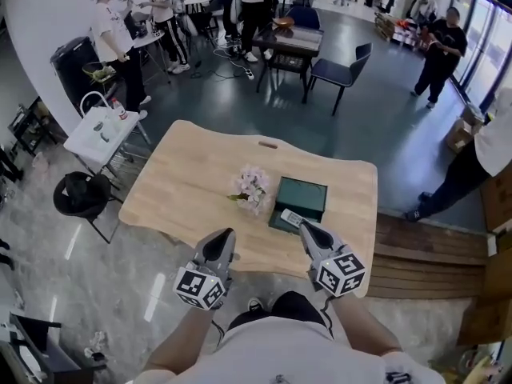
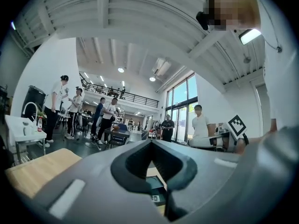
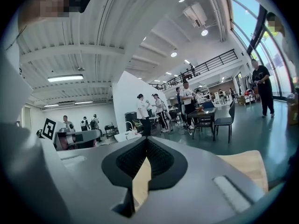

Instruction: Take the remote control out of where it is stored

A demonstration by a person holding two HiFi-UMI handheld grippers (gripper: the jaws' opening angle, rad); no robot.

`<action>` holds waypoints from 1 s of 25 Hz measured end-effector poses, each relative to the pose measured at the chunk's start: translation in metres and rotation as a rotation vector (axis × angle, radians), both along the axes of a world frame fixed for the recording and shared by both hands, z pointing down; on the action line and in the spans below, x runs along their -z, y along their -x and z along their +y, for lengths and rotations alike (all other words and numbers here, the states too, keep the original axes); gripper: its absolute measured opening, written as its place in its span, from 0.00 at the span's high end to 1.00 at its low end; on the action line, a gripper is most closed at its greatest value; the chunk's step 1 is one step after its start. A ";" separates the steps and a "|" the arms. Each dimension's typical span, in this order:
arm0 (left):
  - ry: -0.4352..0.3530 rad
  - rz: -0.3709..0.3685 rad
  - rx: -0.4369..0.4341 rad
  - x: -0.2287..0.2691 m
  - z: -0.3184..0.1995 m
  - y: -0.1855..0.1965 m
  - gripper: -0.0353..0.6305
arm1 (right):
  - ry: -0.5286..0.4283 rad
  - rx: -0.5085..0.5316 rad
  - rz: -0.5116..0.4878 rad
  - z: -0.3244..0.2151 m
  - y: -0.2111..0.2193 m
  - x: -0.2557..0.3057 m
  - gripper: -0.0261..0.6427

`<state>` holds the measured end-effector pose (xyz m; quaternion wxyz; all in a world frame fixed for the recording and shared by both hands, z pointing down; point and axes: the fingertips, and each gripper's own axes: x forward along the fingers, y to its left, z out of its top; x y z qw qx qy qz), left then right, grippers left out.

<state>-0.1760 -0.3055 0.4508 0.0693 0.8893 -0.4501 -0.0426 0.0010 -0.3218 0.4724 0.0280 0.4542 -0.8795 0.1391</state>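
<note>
With the left gripper (image 1: 226, 233) and right gripper (image 1: 305, 226) both closed on nothing at the wooden table's (image 1: 184, 182) near edge, open the right one, straddle the remote control (image 1: 290, 218) lying on the dark green box's (image 1: 306, 194) near-left corner, clamp its long sides, then lift straight up.

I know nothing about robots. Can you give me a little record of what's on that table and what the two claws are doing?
Surface: wooden table
Flowers: small pale bouquet, mid-table
Box: dark green box, just right of the flowers
Remote control: at the box's near edge
Left claw: shut, nothing in it
Right claw: shut, nothing in it, tip beside the remote
</note>
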 end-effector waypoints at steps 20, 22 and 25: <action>0.082 -0.038 0.063 -0.020 -0.146 -0.044 0.95 | 0.100 0.113 -0.016 -0.168 -0.028 -0.043 0.92; 0.108 -0.038 0.060 -0.027 -0.154 -0.044 0.95 | 0.125 0.103 -0.013 -0.178 -0.032 -0.054 0.92; 0.132 -0.045 0.044 -0.037 -0.163 -0.045 0.95 | 0.153 0.083 0.039 -0.191 -0.036 -0.079 0.92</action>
